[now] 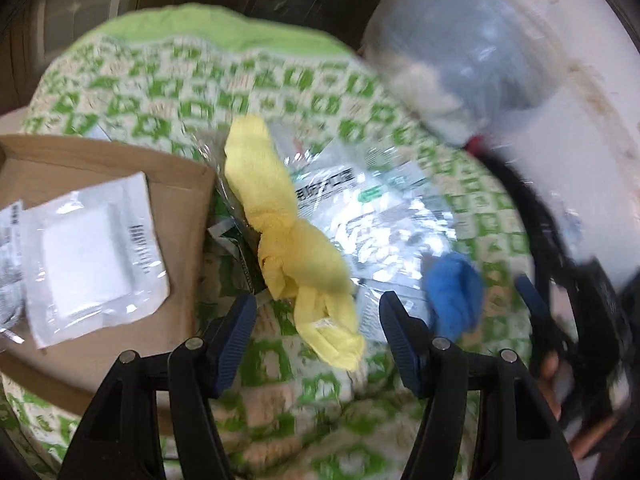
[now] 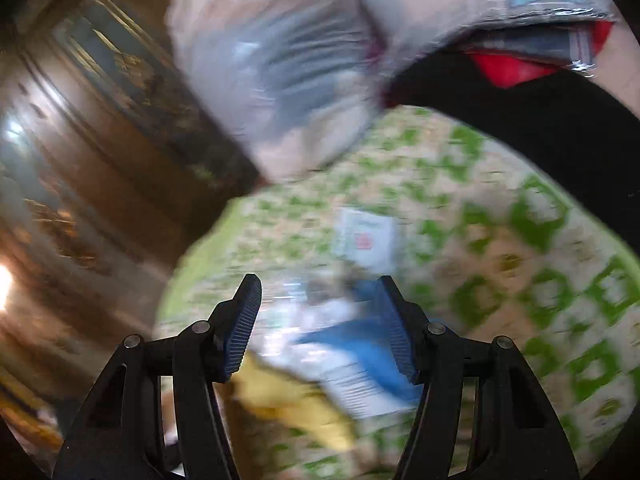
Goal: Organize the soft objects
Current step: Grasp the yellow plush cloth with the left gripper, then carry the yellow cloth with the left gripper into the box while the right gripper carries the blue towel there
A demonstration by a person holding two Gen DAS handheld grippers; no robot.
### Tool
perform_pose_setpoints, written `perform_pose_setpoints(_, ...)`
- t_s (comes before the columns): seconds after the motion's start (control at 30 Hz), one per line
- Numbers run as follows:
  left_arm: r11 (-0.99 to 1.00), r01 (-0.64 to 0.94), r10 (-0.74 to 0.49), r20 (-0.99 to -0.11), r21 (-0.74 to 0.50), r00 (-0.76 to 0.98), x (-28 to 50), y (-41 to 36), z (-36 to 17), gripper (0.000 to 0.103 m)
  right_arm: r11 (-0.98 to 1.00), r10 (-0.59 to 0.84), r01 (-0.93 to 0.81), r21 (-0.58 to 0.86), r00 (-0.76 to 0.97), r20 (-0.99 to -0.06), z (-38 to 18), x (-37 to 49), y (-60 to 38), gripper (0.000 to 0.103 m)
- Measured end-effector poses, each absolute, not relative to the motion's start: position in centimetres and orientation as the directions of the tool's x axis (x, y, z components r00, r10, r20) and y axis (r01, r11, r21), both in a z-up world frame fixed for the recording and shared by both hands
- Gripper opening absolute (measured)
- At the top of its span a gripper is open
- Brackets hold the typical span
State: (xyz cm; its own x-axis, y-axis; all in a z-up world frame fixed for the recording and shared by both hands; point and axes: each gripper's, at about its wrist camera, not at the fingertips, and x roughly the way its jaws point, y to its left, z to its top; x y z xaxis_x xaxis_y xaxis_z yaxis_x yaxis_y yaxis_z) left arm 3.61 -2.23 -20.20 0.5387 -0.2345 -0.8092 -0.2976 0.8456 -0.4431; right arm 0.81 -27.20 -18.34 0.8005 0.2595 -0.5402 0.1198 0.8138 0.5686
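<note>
Yellow cloth lies diagonally, knotted.

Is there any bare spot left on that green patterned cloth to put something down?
Yes: the far stretch of the green patterned cloth, beyond the yellow cloth and behind the cardboard box, is bare. So is the near patch between the left tongs. The middle is crowded with clear plastic packets and a blue cloth.

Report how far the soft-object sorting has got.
Done: one white sealed packet lies in the cardboard box. In hand: nothing; left gripper and right gripper are both open. Left: yellow cloth, blue cloth and clear plastic packets on the green-patterned cover.
</note>
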Motion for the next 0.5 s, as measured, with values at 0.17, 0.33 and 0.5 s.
perform_pose_setpoints(0.17,0.844,-0.357,-0.227,-0.87,-0.4,0.437,8.3,-2.5,-23.2,0.064,0.84,0.272,0.166,0.516,0.693,-0.667,-21.4,3.1,-26.6,0.06)
perform_pose_setpoints(0.33,0.853,-0.421,-0.158,-0.923,-0.307,0.352,10.4,-2.9,-25.6,0.063,0.851,0.27,0.221,0.476,0.594,-0.758,-23.5,4.2,-26.4,0.06)
perform_pose_setpoints(0.5,0.853,-0.434,-0.126,-0.922,-0.289,0.367,9.7,-3.4,-25.5,0.05,0.805,0.311,0.297,0.514,0.527,-0.791,-26.2,4.8,-28.0,0.052)
